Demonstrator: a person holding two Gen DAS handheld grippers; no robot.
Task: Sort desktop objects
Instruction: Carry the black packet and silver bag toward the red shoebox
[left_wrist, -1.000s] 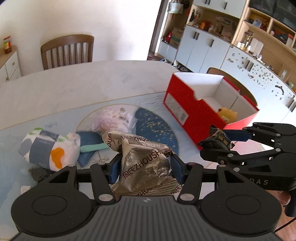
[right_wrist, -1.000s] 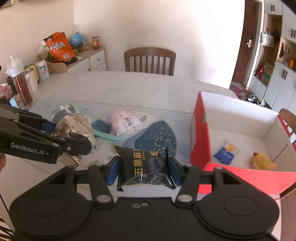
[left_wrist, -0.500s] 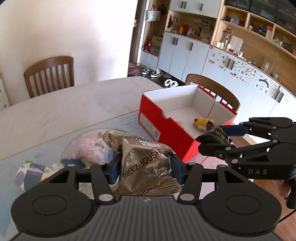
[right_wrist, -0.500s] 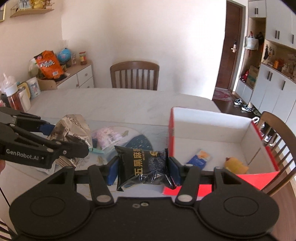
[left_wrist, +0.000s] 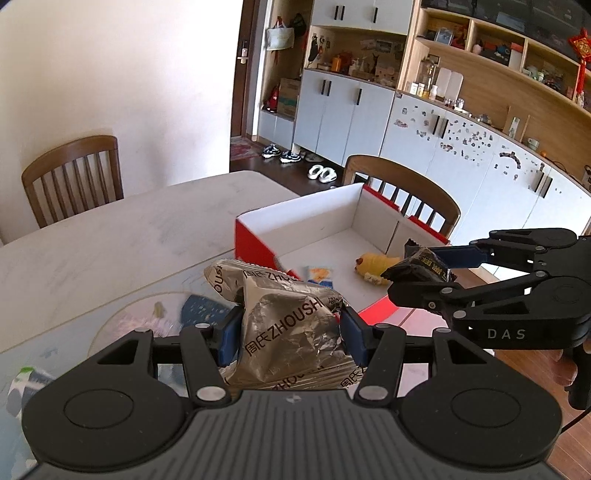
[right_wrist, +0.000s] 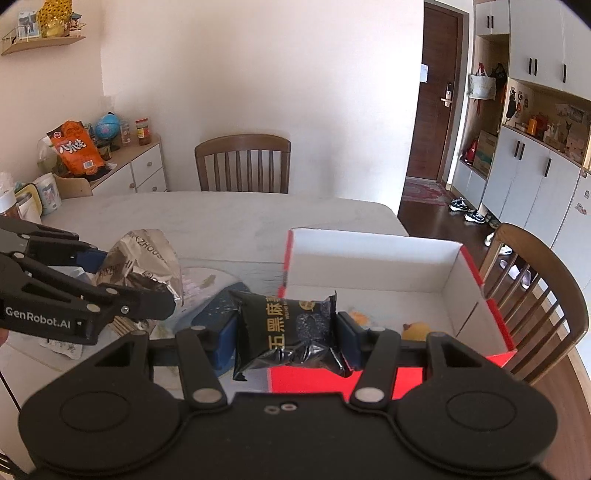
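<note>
My left gripper (left_wrist: 286, 328) is shut on a crumpled silver snack bag (left_wrist: 284, 325), held above the table just left of the red box (left_wrist: 255, 236). It also shows in the right wrist view (right_wrist: 144, 266). My right gripper (right_wrist: 286, 332) is shut on a black snack packet (right_wrist: 291, 328), held over the near red wall of the box (right_wrist: 369, 258). The packet also shows in the left wrist view (left_wrist: 421, 264). Inside the box lie a yellow toy (left_wrist: 373, 264) and a small blue-orange packet (left_wrist: 319, 275).
A round mat (left_wrist: 195, 306) on the table carries a pink packet and other items, blurred. A white patterned pack (left_wrist: 26, 380) lies at the far left. Wooden chairs (right_wrist: 243, 162) stand behind the table and beside the box (right_wrist: 532, 295).
Both grippers have risen and moved right toward the red box with their packets. The right gripper now hangs over the box's near wall; the box interior shows more fully.
</note>
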